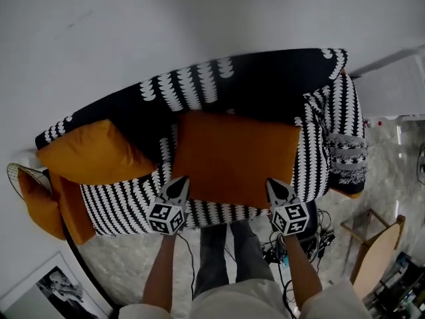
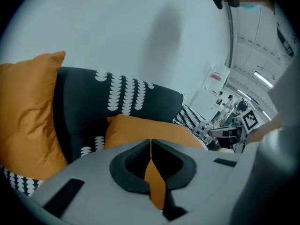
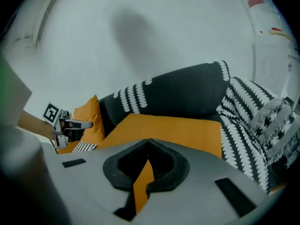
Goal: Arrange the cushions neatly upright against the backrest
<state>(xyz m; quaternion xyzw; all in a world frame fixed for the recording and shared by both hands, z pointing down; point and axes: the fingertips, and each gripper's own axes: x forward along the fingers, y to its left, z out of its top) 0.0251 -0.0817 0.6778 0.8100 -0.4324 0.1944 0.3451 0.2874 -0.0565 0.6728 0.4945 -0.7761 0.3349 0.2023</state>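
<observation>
Lying flat on the sofa seat (image 1: 133, 201), the large cushion (image 1: 236, 155) was not yet up against the backrest (image 1: 265, 85). The left gripper (image 1: 182, 180) and right gripper (image 1: 271, 182) were both clamped tight, with orange fabric pinched at its front corners. The second cushion (image 1: 93, 153) leaned by the left armrest (image 1: 56, 133). It looked like the grab step. Next, probably tip the front edge up and back.

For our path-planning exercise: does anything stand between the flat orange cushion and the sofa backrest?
Nothing visible does. The cushion, held at its front corners by the left claw and right claw, lies before the bare backrest; the second cushion sits off to the left.
</observation>
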